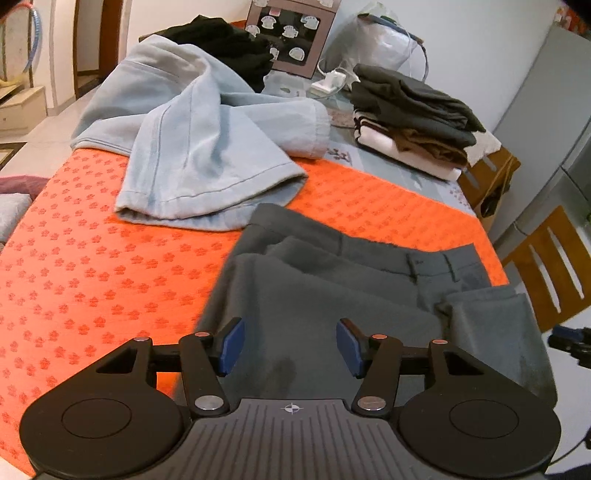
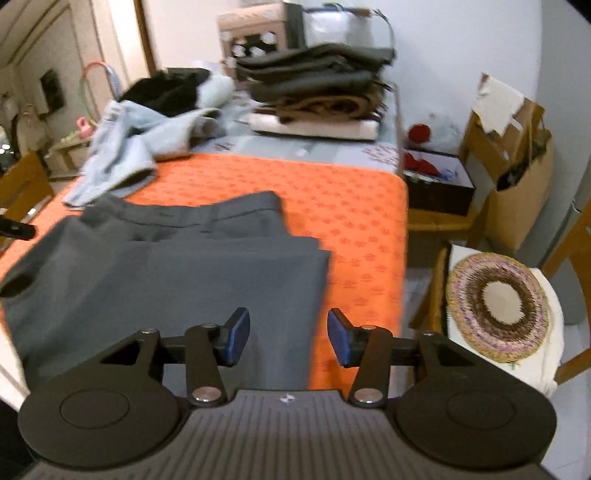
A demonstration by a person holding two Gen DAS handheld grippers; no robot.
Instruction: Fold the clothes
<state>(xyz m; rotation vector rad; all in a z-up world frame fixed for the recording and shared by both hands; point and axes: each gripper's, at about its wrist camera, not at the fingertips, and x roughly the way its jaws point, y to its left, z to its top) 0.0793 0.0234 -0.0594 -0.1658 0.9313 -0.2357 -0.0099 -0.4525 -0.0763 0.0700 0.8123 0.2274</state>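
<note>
While both grippers hang over the near end of the surface (image 1: 92, 258), neither one has hold of anything. The left gripper (image 1: 290, 347) has its blue pads roughly half apart with just grey cloth showing underneath the gap, nothing pinched. Same deal with the right gripper (image 2: 289, 334): jaws parted about halfway, empty, sitting above the right part of the grey trousers (image 2: 166, 266).

Those grey trousers (image 1: 332, 295) are the landmark here. They lie folded over in layers on the orange patterned cover (image 2: 332, 199), waistband and belt loops at the far side, a leg end sticking out to the right in the left wrist view. Just beyond them, and a bit left, is a crumpled pair of light blue jeans (image 1: 199, 147), one hem nearly touching the trousers' far corner. Behind the jeans is a heap of black clothing (image 1: 221, 40). Far beyond the trousers, to the right, sits a neat stack of folded clothes (image 1: 413, 110), dark grey on top, brown and white below. Behind that stack: a box with a window (image 1: 291, 33) and a white plastic bag (image 1: 384, 44). Right of the trousers, off the surface, there's a chair with a round woven mat (image 2: 496, 306) on it.
</note>
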